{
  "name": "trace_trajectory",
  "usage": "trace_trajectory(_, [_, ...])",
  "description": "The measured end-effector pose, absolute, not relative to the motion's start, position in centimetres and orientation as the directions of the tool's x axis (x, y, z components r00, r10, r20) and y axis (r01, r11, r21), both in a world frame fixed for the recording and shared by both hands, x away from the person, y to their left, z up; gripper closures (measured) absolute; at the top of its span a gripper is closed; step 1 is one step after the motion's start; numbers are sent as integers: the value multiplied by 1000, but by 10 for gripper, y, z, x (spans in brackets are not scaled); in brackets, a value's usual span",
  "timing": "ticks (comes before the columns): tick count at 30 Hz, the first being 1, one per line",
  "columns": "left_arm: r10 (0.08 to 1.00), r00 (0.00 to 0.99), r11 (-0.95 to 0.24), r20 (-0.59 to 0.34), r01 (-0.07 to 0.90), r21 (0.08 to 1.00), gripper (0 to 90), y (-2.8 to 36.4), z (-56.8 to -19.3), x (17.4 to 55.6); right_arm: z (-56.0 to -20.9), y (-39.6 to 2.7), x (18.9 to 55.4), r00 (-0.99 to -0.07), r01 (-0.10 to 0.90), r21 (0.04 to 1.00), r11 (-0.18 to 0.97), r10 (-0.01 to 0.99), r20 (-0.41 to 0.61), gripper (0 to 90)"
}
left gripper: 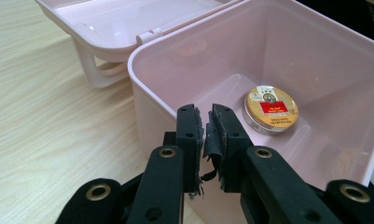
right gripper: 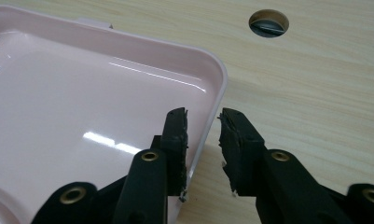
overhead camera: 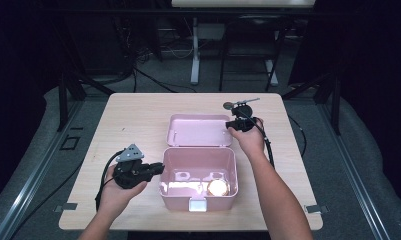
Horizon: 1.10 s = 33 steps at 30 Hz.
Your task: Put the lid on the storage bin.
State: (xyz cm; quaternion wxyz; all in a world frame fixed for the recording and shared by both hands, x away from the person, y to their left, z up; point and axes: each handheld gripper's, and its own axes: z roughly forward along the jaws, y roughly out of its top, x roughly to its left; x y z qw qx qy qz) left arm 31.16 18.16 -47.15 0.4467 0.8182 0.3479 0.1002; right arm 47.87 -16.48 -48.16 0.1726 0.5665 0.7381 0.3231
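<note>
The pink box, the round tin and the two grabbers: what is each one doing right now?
pink box: open.
lid: folded back flat on the table.
round tin: lying flat inside the box, closed.
left gripper: jaws nearly together at the box wall, holding nothing.
right gripper: jaws apart, straddling the lid's rim.

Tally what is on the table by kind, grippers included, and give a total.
Pink box with its lid open: 1
Round tin inside the box: 1
Black grippers, left gripper and right gripper: 2
Total: 4
</note>
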Motion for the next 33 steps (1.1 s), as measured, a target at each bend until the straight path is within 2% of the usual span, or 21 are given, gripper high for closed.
trace_trajectory(8, [660, 736, -356, -149, 481, 801, 819, 181, -472, 311, -485, -162, 481, -270, 736, 665, 125, 955, 119, 761])
trace_trajectory(33, [660, 737, -357, -146, 478, 803, 820, 181, -472, 311, -484, -160, 485, -206, 771, 634, 53, 963, 171, 802])
